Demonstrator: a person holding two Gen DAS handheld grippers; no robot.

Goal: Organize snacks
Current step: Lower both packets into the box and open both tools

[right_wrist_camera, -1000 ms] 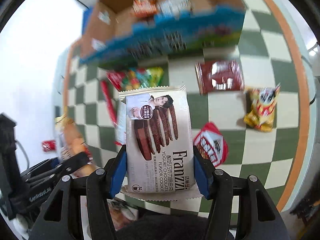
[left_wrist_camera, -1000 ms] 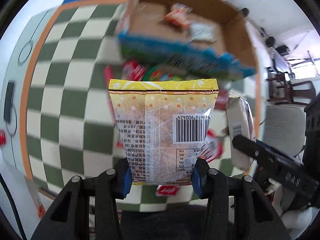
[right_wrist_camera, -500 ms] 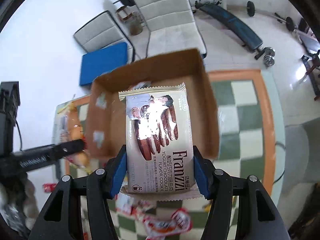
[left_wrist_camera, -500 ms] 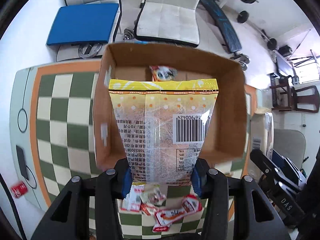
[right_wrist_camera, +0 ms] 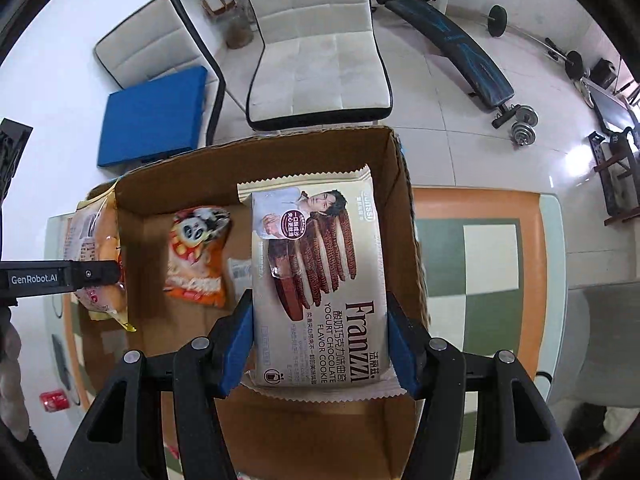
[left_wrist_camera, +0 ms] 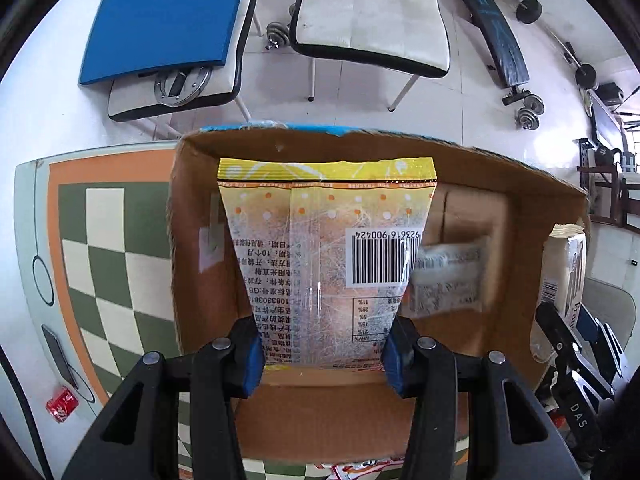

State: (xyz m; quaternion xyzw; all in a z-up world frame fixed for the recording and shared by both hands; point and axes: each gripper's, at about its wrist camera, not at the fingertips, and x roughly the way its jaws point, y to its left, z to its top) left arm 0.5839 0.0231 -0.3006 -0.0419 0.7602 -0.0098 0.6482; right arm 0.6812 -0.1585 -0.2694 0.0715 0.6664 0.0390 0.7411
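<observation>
My left gripper (left_wrist_camera: 322,354) is shut on a yellow snack bag (left_wrist_camera: 324,248) with a barcode, held over the left part of an open cardboard box (left_wrist_camera: 520,184). My right gripper (right_wrist_camera: 320,354) is shut on a beige Franzzi cookie pack (right_wrist_camera: 316,280), held over the right part of the same box (right_wrist_camera: 396,184). On the box floor lies an orange panda snack bag (right_wrist_camera: 198,254); a pale packet (left_wrist_camera: 448,280) also lies there. The left gripper's arm (right_wrist_camera: 60,278) and its yellow bag (right_wrist_camera: 98,264) show at the box's left wall in the right wrist view.
The box stands on a green and white checkered table with an orange border (left_wrist_camera: 100,240). A small red packet (left_wrist_camera: 62,409) and a dark phone (left_wrist_camera: 59,356) lie at the table's left edge. Two white chairs (left_wrist_camera: 372,20), a blue pad (left_wrist_camera: 168,20) and weights stand beyond the table.
Both grippers have moved from above loose snacks on the table to above the box's inside, each still gripping its pack. The box now fills the lower part of both views.
</observation>
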